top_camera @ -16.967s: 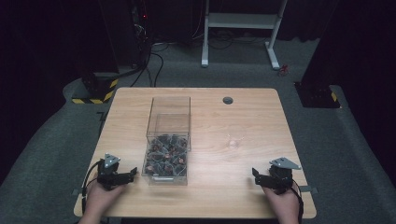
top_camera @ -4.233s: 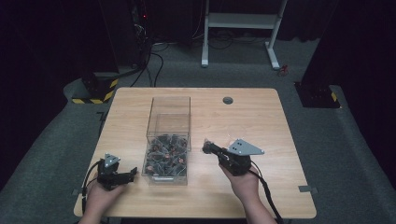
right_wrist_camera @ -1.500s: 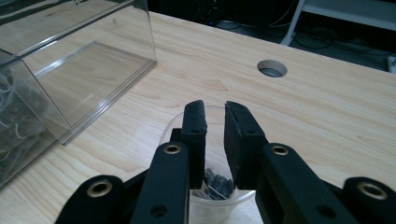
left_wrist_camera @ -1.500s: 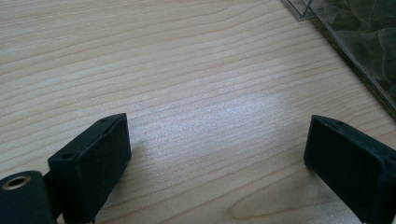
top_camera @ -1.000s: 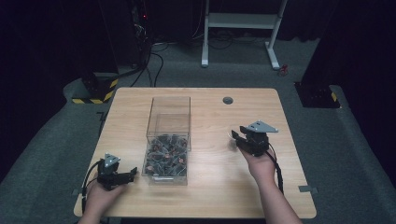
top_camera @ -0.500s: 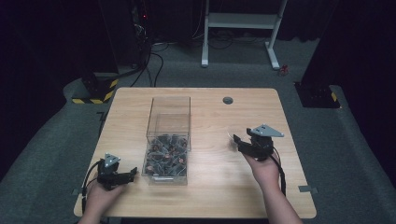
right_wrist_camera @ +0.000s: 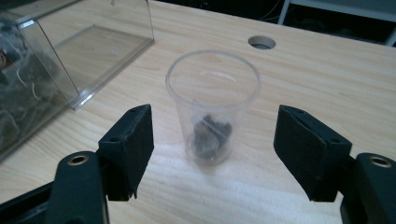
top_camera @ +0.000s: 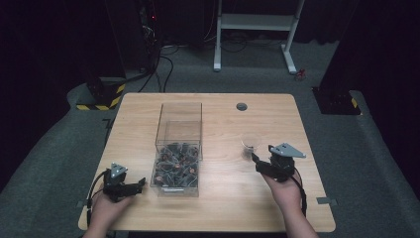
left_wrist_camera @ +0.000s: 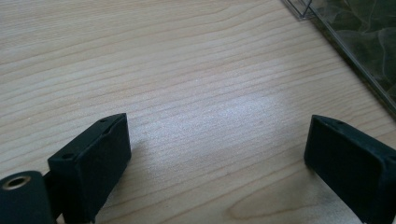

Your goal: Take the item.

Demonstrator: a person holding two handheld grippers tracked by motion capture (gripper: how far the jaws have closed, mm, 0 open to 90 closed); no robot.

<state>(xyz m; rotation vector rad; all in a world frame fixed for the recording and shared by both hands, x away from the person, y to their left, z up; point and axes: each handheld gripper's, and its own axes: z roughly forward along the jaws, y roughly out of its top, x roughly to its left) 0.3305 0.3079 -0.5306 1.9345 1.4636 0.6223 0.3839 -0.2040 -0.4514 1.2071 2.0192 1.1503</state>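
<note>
Your right gripper (right_wrist_camera: 212, 154) faces the cup (right_wrist_camera: 213, 105), jaws wide apart and empty.

The cup stands upright on the table (top_camera: 223, 198), right of the box (top_camera: 178, 153). Next, likely advance and close gently; the left gripper (left_wrist_camera: 219, 163) rests open, empty.

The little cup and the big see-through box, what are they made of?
The cup looks like thin clear plastic: you can see the dark bits at its bottom right through the wall, and its rim is thin and glossy. The box looks like stiff clear plastic, maybe acrylic: flat shiny walls with sharp edges. The table looks like pale wood, with grain lines.
</note>
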